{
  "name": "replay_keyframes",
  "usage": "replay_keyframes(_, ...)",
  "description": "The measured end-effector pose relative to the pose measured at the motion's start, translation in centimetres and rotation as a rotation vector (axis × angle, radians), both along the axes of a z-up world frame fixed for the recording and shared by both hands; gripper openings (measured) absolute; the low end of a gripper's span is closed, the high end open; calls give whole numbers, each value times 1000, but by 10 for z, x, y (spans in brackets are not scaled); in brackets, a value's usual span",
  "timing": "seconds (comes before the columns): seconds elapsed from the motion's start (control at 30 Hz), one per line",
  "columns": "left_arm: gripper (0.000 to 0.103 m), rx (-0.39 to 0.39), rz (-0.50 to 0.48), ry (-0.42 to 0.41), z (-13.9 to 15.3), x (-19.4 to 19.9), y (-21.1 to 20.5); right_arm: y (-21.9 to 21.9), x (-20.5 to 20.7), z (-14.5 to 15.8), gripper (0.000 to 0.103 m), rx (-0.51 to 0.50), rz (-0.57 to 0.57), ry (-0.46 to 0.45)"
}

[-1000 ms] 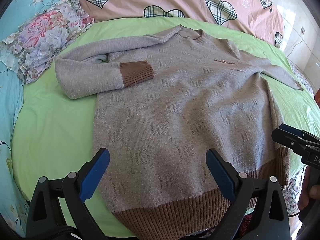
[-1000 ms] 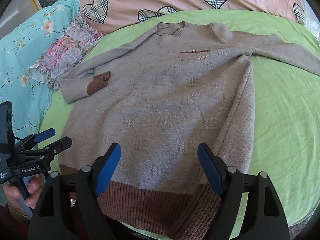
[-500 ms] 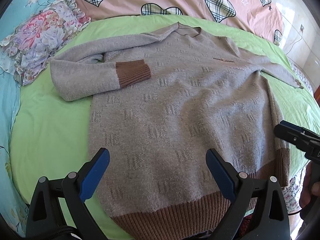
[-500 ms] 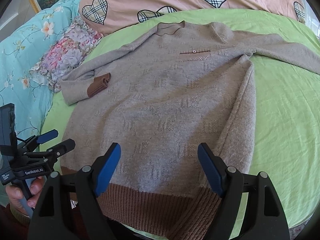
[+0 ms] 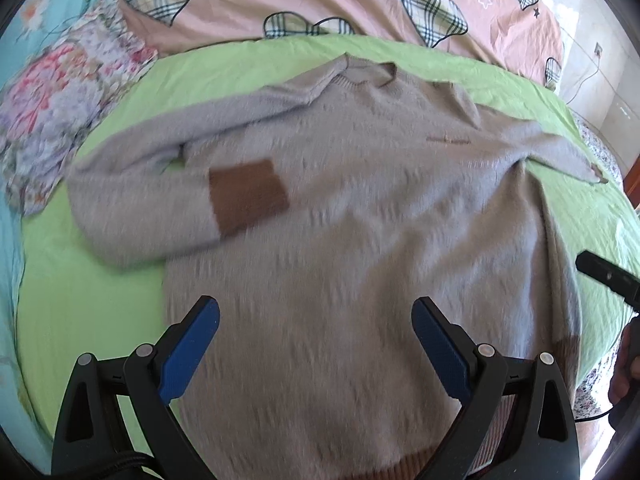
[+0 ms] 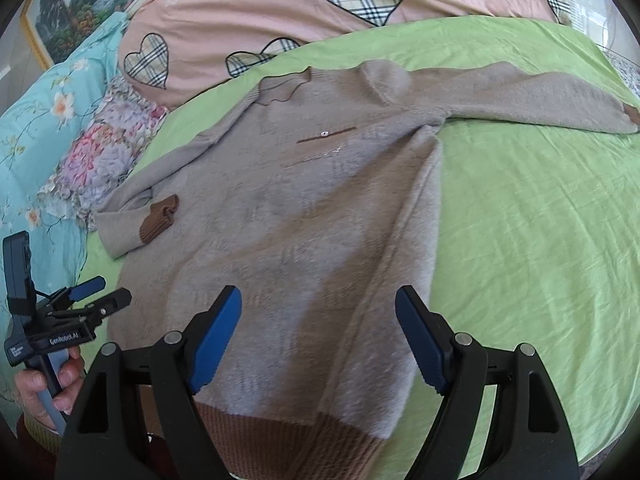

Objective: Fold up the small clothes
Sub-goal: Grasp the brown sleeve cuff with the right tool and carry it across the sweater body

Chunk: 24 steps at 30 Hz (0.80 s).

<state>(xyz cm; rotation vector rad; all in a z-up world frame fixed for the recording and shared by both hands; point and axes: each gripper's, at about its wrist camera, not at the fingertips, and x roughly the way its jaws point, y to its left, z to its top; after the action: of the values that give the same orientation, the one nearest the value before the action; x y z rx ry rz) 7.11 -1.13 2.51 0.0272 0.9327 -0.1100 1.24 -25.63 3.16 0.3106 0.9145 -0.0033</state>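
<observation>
A grey knit sweater (image 5: 360, 240) with brown ribbed hem and cuffs lies flat, front up, on the green sheet; it also shows in the right wrist view (image 6: 304, 248). Its left sleeve is folded in, the brown cuff (image 5: 248, 196) resting on the chest. Its right sleeve (image 6: 520, 96) stretches out to the right. My left gripper (image 5: 316, 344) is open and empty above the lower body of the sweater. My right gripper (image 6: 318, 336) is open and empty above the hem (image 6: 288, 436). The left gripper also shows at the left edge of the right wrist view (image 6: 98, 294).
A green sheet (image 6: 540, 240) covers the bed. A pink quilt with plaid hearts (image 5: 320, 0) lies along the back. A floral pillow (image 5: 52, 92) and a turquoise flowered cover (image 6: 36, 128) lie at the left. The bed edge runs at the right (image 5: 600, 360).
Both grippers have moved forward over the sweater, so the hem sits lower in both views. The left wrist view is motion-blurred. Both stay open.
</observation>
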Motion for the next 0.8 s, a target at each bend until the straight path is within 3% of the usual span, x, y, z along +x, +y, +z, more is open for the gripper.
replay_keyframes(0.23,97,32,-36,-42,21,53,-16,-38,10,13,80,15,-65,-28)
replay_keyframes(0.5,97,14,-116,9,10,111,-40,-114,24,16,80,63,-241,-23)
replay_keyframes(0.63,97,9,-155,47,1,149,-49,-159,24,16,79,28,-364,-49)
replay_keyframes(0.8,97,-8,-177,126,-20,195,-55,-245,24,8,62,62,-559,-66)
